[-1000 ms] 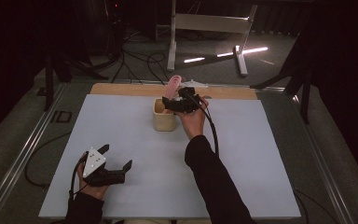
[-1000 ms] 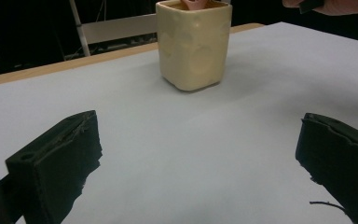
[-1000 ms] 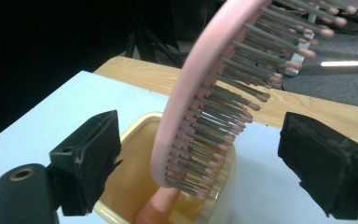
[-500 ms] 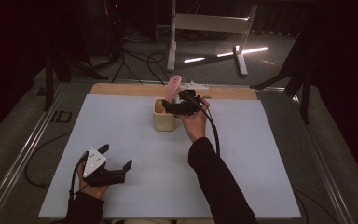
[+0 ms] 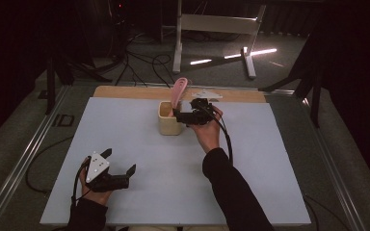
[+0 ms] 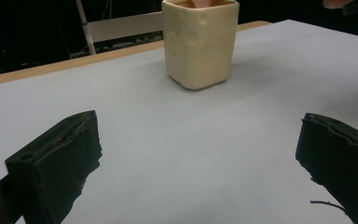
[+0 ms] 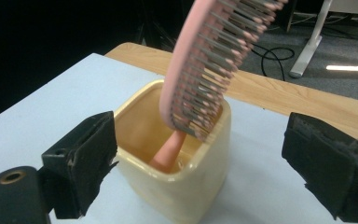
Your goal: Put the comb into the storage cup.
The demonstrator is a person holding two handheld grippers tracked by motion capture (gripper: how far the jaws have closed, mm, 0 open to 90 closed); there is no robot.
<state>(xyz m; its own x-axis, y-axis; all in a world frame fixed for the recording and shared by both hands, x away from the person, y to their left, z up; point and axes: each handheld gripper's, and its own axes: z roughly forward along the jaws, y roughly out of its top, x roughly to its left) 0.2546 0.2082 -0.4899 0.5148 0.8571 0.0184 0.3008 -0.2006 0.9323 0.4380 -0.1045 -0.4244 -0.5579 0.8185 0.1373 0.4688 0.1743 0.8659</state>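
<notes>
A pale grey tabletop (image 5: 139,144) is seen from above, with a wooden strip along its far edge. Near the far middle a cream-coloured square cup (image 5: 169,118) is stood upright, and a pink hairbrush (image 5: 178,89) is set in it handle down, its bristled head leaning out above the rim. In the right gripper view the brush handle is seen resting inside the cup, against the bottom, with the head tilted towards the camera. The right gripper (image 5: 182,115) is held just beside the cup on its right, its fingers spread wide with nothing between them; the cup is framed between them without being touched. The left gripper (image 5: 120,175) is held low over the near left of the tabletop, well apart from the cup, its fingers likewise spread and empty.
</notes>
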